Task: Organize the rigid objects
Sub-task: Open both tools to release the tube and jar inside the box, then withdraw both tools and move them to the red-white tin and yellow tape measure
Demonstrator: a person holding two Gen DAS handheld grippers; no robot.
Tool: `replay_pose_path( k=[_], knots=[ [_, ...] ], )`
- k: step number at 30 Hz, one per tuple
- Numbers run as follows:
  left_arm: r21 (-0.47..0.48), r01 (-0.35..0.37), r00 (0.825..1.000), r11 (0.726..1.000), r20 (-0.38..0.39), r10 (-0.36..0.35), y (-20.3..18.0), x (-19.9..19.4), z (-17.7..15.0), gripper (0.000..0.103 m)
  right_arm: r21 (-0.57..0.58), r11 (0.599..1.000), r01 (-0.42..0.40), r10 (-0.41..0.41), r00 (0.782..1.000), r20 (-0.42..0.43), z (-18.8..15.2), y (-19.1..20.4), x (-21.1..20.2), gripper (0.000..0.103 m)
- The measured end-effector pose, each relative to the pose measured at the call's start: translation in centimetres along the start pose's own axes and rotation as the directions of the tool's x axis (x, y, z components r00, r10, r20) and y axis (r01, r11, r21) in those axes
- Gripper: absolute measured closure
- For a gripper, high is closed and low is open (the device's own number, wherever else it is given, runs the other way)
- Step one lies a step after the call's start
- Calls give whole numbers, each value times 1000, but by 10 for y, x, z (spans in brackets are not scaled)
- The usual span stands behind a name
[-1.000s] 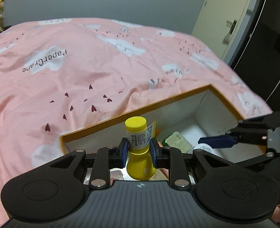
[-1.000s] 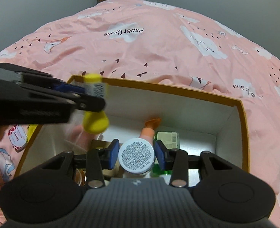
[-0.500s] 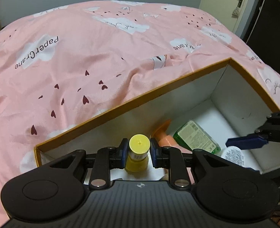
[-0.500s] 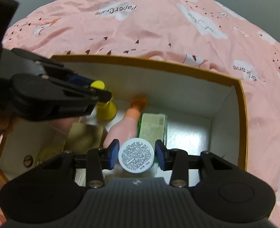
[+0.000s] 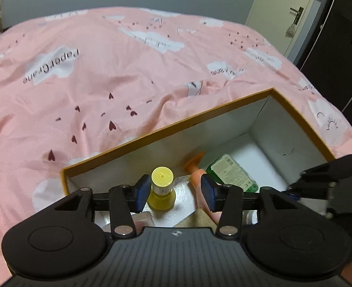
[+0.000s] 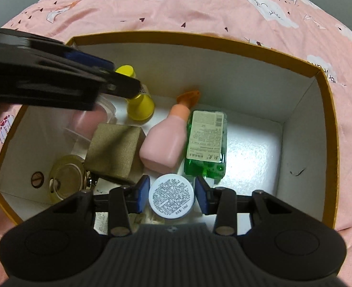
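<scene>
I am at the put-down step, both tongs low inside the box (image 6: 324, 91) that sits on the pink bedspread (image 5: 104, 83).

My left tongs (image 5: 175, 190) stand spread wide. The yellow bottle (image 5: 162, 186) stands upright on the box floor near the far wall, close to the left pad (image 5: 142, 192) but with a clear gap to the right one, so I judge it released.

My right tongs (image 6: 171, 197) flank the white jar (image 6: 171, 199). I see a thin gap between the jar's rim and each blue pad, so the hold looks let go or nearly so, though I cannot be sure the pads are free lower down. The jar sits at the near side of the box, just in front of the green bottle (image 6: 205, 141) and the pink bottle (image 6: 166, 136), which lie side by side, touching. To the left of the pink bottle is a brown cube (image 6: 115, 150), and further left, in the near left corner, a round gold tin (image 6: 67, 177).

Whether the jar rests on the floor I cannot tell, as its base is hidden.

Next, I think both tongs should rise straight up and out. The left needs to clear the yellow bottle's cap without tipping it, since the bottle is tall and narrow at the top. The right should open a little more first, so the jar is not dragged up.
</scene>
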State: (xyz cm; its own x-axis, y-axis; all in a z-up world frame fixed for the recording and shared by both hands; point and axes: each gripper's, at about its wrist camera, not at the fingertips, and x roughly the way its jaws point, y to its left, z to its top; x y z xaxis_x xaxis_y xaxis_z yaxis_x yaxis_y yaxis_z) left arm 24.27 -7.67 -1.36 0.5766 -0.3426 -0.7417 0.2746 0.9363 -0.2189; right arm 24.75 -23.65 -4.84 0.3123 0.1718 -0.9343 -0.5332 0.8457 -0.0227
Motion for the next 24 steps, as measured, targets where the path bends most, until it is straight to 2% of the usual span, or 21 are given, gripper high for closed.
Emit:
replay_pose_path(
  k=[5,7,16,19,24],
  knots=[
    [1,0,1000,1000,18,0,-2,-18,-6,48,-8,1000,13,-13,1000,3,0,2,5,63],
    [3,-2,1000,1000,22,2,-2,-22,-9,48,-19,999,29,-29,1000,10,-1,4,5,59],
    [-11,9,1000,1000,28,-8,-1,-39,-19,48,-25,999,27,-26,999,26,-2,10,-4,57],
    [-17,14,999,1000,33,-14,-1,-48,-23,48,-32,999,33,-32,998,47,-4,15,-11,48],
    [-20,11,998,1000,56,-10,4,-72,-34,48,-58,997,52,-46,994,101,-8,31,-32,42]
  ],
)
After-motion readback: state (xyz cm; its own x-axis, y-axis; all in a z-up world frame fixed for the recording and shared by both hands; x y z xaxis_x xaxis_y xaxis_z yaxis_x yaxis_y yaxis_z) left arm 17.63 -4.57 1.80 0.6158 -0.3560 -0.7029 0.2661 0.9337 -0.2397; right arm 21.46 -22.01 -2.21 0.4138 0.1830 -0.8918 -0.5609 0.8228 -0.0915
